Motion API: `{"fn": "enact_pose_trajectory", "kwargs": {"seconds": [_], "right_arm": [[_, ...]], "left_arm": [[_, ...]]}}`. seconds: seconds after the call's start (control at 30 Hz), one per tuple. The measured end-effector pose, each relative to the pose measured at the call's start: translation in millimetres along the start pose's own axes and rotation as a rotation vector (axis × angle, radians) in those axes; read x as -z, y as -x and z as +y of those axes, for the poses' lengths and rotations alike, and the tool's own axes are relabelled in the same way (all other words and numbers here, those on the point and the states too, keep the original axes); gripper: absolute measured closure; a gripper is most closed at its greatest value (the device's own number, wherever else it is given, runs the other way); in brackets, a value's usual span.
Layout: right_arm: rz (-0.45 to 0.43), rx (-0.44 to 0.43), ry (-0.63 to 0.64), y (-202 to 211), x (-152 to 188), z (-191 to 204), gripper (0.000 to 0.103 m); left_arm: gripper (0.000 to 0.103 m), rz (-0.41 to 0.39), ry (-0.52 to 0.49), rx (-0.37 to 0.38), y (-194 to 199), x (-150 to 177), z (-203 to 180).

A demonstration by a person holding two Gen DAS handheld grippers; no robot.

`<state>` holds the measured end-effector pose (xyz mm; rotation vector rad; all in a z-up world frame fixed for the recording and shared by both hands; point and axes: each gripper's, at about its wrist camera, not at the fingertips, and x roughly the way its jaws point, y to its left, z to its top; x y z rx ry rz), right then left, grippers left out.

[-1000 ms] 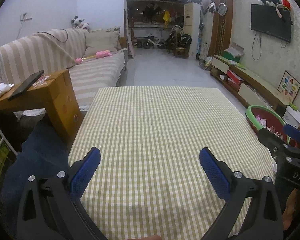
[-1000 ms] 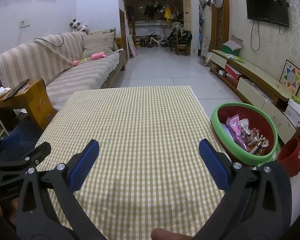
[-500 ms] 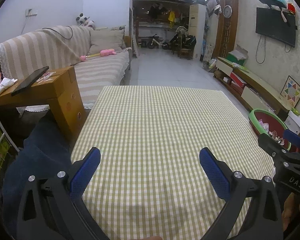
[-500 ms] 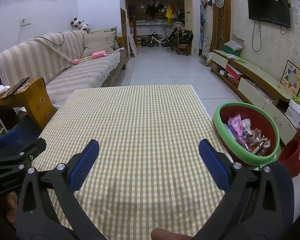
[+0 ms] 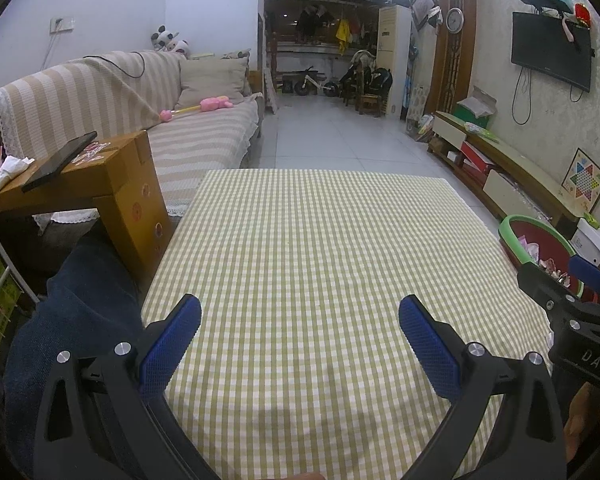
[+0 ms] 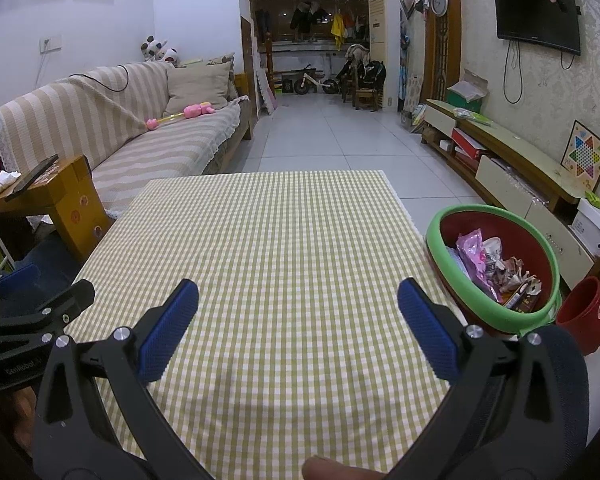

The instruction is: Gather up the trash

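A red bin with a green rim stands beside the table's right edge, holding several wrappers; the left wrist view shows the bin at far right. My left gripper hangs open over the near end of the green-checked tablecloth, nothing between its blue pads. My right gripper is open too, over the same cloth, with the bin just right of its right finger. No loose trash shows on the cloth.
A wooden side table with a phone and tissue stands at left before a striped sofa. A TV bench lines the right wall. A small red bucket sits by the bin. A person's knee is at lower left.
Both grippers have drawn back and tilted up slightly, so more of the room and table shows. Both stay open and hold nothing.
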<state>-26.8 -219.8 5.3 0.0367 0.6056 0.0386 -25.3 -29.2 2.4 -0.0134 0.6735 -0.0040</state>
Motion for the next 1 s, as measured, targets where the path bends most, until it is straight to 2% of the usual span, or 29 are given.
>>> {"fn": "enact_pose_trajectory", "kwargs": {"seconds": [0.57,0.73,1.0], "right_arm": [[0.004,0.001,-0.003,-0.2,-0.8,-0.6,0.005],[0.003,0.002,-0.004,-0.3,-0.8,-0.4,0.005],[0.005,0.002,-0.004,-0.6,-0.7,-0.8,0.005]], "left_arm": [[0.008,0.014,-0.003,-0.004,-3.3,2.7,2.6],[0.008,-0.026,-0.013,0.008,3.5,1.5,0.8],[0.008,-0.006,-0.001,-0.002,0.9,0.9,2.4]]}}
